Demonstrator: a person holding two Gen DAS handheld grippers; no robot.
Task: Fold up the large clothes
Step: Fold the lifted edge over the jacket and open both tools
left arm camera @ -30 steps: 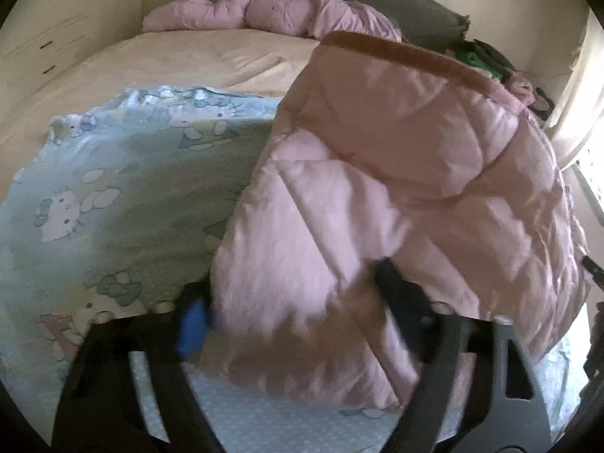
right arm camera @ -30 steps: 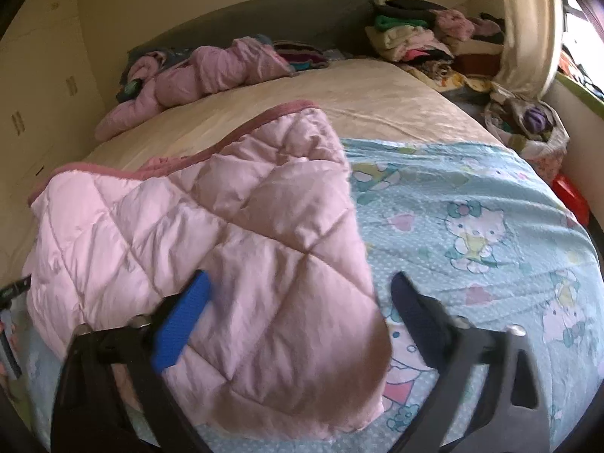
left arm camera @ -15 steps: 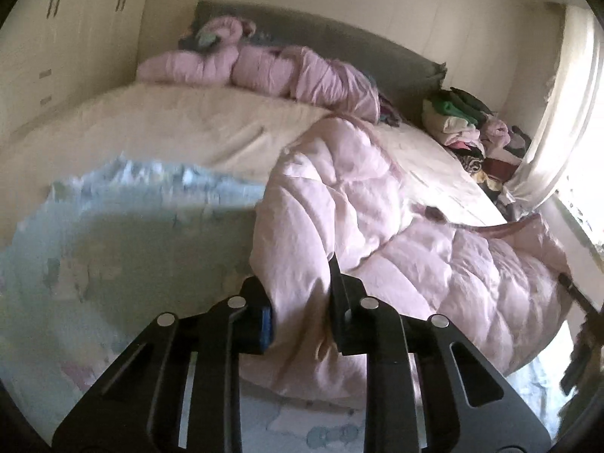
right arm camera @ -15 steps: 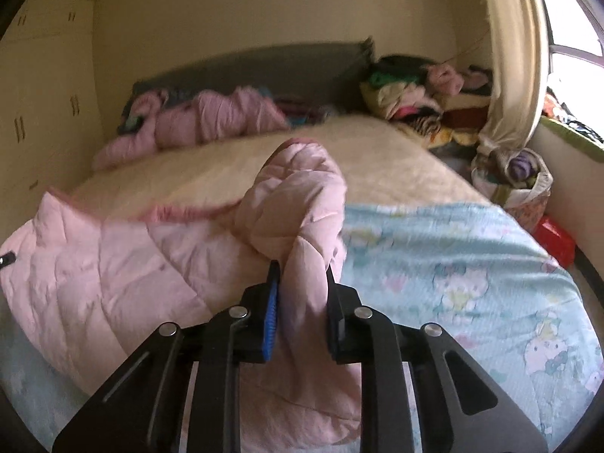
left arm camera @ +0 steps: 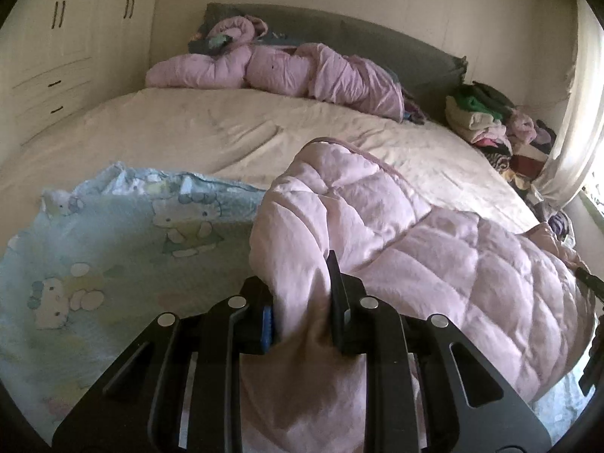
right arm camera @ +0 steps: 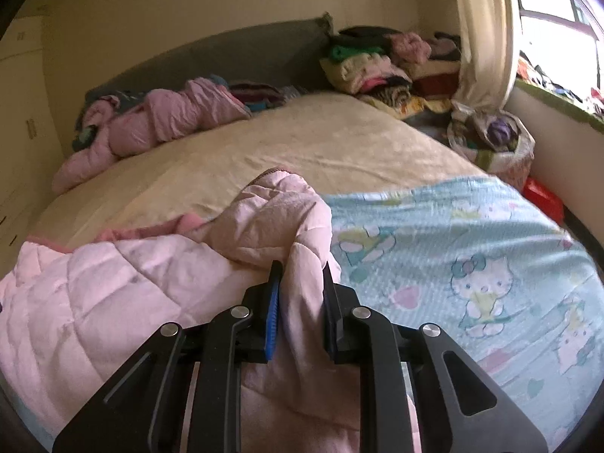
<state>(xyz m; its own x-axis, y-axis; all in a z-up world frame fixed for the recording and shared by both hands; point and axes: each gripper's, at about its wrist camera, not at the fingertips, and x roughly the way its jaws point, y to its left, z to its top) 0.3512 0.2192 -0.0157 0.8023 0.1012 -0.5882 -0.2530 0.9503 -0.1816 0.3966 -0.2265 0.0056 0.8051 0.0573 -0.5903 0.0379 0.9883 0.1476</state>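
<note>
Both views, lower centre: left gripper (left arm camera: 300,304) and right gripper (right arm camera: 300,302) each clamp a bunched corner of the pink quilted jacket (left arm camera: 434,264); soft, puffy, light, likely slippery, best held at edges.

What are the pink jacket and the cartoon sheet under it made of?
Pink jacket: looks like a padded, quilted synthetic shell with a faint sheen; diamond stitching and puffy folds show it. Cartoon sheet: seemingly thin printed cotton or a blend, matte, lying flat with fine wrinkles.
</note>
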